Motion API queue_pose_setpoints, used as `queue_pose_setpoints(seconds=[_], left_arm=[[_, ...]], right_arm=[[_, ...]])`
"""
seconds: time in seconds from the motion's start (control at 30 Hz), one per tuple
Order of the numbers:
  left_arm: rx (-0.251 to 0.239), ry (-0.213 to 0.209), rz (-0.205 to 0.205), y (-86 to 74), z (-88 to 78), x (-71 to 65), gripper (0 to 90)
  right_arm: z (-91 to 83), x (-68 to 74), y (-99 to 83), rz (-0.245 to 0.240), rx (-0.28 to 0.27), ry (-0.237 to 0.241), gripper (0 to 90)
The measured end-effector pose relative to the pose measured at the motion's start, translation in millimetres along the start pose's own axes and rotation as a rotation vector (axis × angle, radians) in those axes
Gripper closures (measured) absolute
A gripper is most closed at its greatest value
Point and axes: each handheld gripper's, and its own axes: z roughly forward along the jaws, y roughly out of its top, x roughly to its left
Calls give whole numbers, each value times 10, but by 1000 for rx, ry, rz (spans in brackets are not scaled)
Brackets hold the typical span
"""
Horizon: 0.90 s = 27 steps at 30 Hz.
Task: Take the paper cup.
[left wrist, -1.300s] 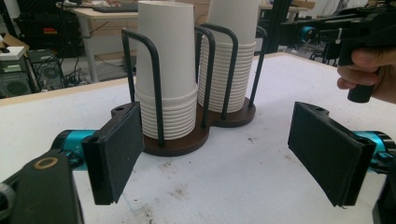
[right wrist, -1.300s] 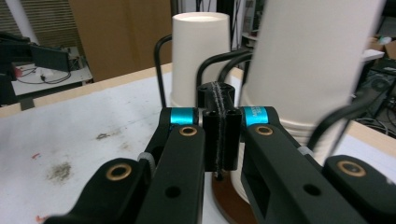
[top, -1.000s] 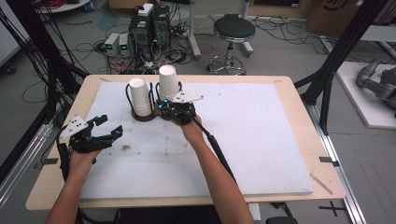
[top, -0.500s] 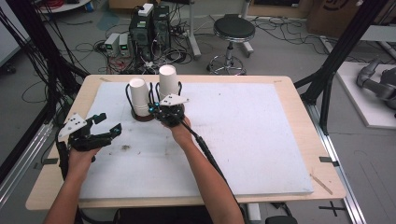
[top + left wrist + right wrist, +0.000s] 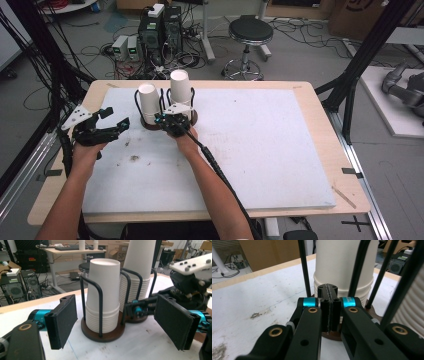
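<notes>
R gripper (image 5: 329,312) pinched shut, empty, at cup rack (image 5: 103,333); L gripper (image 5: 120,322) open. Risk: nudge topples cups (image 5: 103,292).

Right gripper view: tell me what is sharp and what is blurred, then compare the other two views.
Right gripper view: the shut right tool is fairly sharp, the cup stack behind soft. Left gripper view: the open left tool and the shorter cup stack are clear, the background room hazy. High view: evenly lit, soft all over, faint shadows.
</notes>
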Motion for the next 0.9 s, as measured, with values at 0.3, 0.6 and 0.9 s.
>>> queue_pose_setpoints(seconds=[0.3,0.6,0.9], left_arm=[[-25,-14,5,82,156,103,182],[-29,0,-16,158,293,157,180],[8,-11,-18,239,534,207,177]], right_arm=[[142,51,-6,-2,50,-7,900],[180,58,12,5,75,-25,900],[211,84,25,29,88,-50,900]])
